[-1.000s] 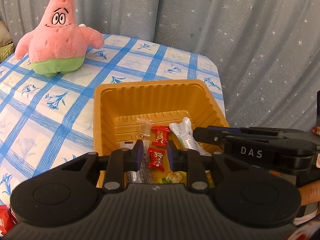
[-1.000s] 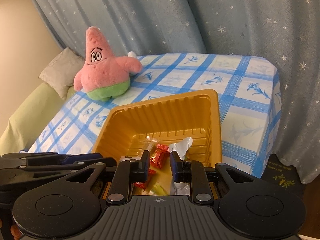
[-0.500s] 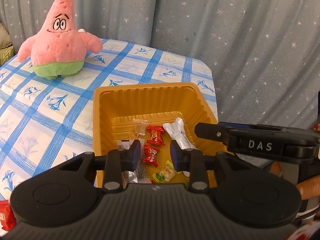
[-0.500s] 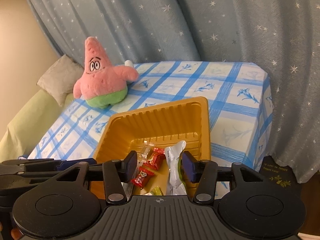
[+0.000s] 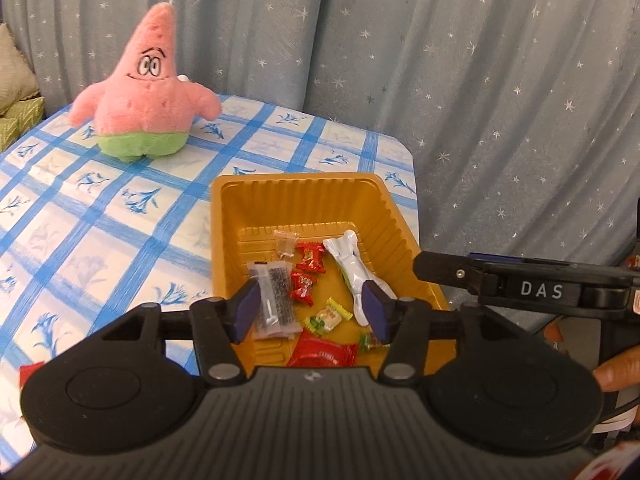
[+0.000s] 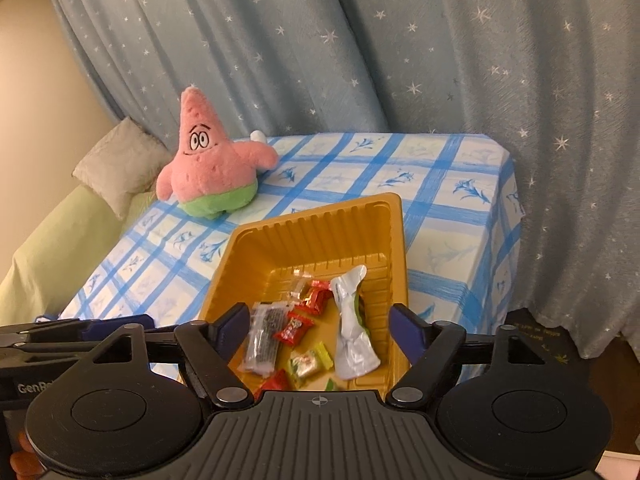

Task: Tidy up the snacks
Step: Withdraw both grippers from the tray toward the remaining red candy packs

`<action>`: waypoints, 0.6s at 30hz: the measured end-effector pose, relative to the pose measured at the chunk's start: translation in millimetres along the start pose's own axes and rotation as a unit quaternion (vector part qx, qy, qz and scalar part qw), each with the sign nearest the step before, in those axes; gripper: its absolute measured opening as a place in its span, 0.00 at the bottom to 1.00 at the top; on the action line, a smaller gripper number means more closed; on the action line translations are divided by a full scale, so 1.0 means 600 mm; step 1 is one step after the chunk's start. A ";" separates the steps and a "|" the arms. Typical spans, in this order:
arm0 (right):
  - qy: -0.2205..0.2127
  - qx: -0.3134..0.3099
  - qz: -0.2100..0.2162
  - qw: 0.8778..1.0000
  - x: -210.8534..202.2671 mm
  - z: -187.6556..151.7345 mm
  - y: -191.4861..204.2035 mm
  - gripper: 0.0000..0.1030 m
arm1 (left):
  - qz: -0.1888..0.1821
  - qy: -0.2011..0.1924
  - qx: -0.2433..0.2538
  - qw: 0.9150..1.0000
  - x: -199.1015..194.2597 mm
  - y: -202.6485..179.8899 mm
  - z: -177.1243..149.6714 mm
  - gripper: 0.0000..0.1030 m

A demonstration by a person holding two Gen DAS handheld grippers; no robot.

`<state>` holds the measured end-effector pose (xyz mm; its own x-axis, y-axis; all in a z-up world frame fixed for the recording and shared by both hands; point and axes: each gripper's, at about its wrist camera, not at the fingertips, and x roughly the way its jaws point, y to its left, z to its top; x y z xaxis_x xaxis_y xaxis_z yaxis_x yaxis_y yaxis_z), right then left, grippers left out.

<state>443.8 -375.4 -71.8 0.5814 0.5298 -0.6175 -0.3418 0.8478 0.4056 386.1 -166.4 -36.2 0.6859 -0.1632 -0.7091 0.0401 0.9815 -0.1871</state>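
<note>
Now both grippers, left point(image 5: 310, 310) and right point(image 6: 320, 330), have just opened, empty, above the tray point(image 5: 296, 184); snacks lie below them.

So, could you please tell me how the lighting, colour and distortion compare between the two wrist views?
Left wrist view: bright, cool light; the curtain looks pale grey-blue and the yellow tray is vivid. Right wrist view: dimmer and warmer, with the tray more orange-brown. Both views: fisheye bending toward the edges, dark vignetted corners, and the snacks in the tray stay sharp.
</note>
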 end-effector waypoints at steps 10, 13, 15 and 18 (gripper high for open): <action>0.011 -0.012 0.001 1.000 -0.049 -0.043 0.052 0.80 | -0.001 -0.021 -0.007 1.000 -0.091 0.022 -0.038 0.67; 0.017 -0.019 0.004 1.000 -0.057 -0.059 0.072 0.81 | 0.001 -0.022 -0.012 1.000 -0.113 0.035 -0.051 0.68; 0.022 -0.024 0.010 0.999 -0.061 -0.069 0.086 0.81 | 0.002 -0.021 -0.015 1.000 -0.127 0.046 -0.061 0.68; 0.032 -0.031 0.014 0.999 -0.064 -0.085 0.108 0.81 | 0.006 -0.020 -0.018 1.000 -0.147 0.064 -0.078 0.70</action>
<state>361.4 -339.7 -56.1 0.5235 0.5515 -0.6495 -0.4036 0.8318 0.3810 293.1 -118.7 -12.8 0.7150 -0.1458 -0.6837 0.0062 0.9793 -0.2023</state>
